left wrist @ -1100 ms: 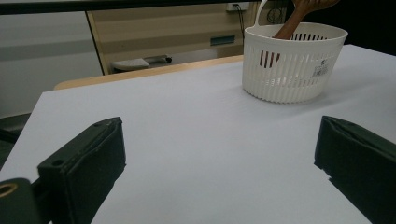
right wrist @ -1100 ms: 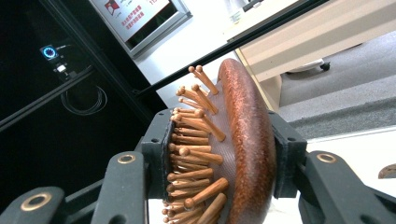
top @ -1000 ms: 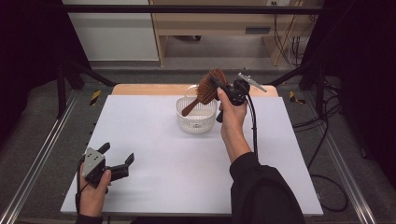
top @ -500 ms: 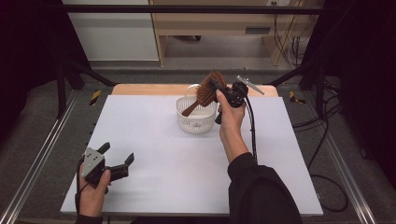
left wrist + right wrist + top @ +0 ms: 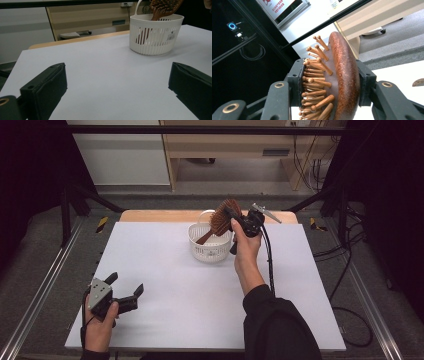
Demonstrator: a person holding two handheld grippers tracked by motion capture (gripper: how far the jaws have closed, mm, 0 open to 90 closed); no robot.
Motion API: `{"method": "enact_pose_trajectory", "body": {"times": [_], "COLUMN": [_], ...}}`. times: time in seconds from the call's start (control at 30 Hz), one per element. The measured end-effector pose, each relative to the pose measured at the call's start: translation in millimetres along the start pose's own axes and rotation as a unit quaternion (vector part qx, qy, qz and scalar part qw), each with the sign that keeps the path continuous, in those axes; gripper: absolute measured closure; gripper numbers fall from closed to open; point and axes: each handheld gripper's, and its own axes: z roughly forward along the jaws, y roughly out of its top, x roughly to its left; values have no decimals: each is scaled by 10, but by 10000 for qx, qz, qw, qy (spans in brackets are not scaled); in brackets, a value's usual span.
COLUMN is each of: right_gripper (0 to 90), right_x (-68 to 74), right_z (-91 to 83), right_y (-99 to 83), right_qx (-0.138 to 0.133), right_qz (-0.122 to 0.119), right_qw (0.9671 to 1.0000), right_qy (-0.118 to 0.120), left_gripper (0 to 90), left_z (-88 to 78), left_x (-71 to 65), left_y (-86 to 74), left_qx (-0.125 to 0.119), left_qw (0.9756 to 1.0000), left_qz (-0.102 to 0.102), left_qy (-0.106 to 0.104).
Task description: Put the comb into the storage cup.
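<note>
Hairbrush [image 5: 222, 216] clamped by its head in right gripper [image 5: 239, 221], held tilted above white basket [image 5: 210, 251], handle slanting down into it. Seen from high view: basket near far edge of white table [image 5: 165, 270], right hand [image 5: 246, 251] raised just beside it; left gripper [image 5: 126, 295] well apart at near left corner, resting low over table. Shown closer in right gripper view: jaws partly closed, one pad against wooden bristle pins [image 5: 317, 75], other against rounded brown back of hairbrush [image 5: 345, 80]. Shown in left gripper view: own jaws spread wide with nothing between; beyond them, slatted wall of basket [image 5: 155, 35], its thin handle loop, and hairbrush [image 5: 160, 10] leaning inside. Contact between brush handle and basket floor impossible to tell.
</note>
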Motion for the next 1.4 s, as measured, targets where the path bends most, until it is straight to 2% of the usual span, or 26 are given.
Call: {"method": "enact_pose_trajectory", "body": {"times": [0.47, 0.77, 1.3, 1.4], "right_gripper": [513, 513, 512, 511], "right_x": [7, 18, -32, -39], "right_z": [18, -20, -24, -27], "right_y": [-45, 7, -23, -29], "right_qx": [0, -22, 183, 225], "right_qz": [3, -37, -157, -112], "right_qw": [10000, 10000, 9996, 9995], "right_qy": [-6, 6, 129, 175], "left_gripper": [17, 17, 17, 17], "left_z": [3, 6, 5, 8], "left_x": [-3, -9, -6, -10], "left_y": [-1, 0, -2, -2], "left_qx": [-1, 9, 19, 26], "left_qw": [10000, 10000, 10000, 10000], "left_qz": [2, 15, 14, 10], "left_qy": [-3, -11, -12, -19]}}
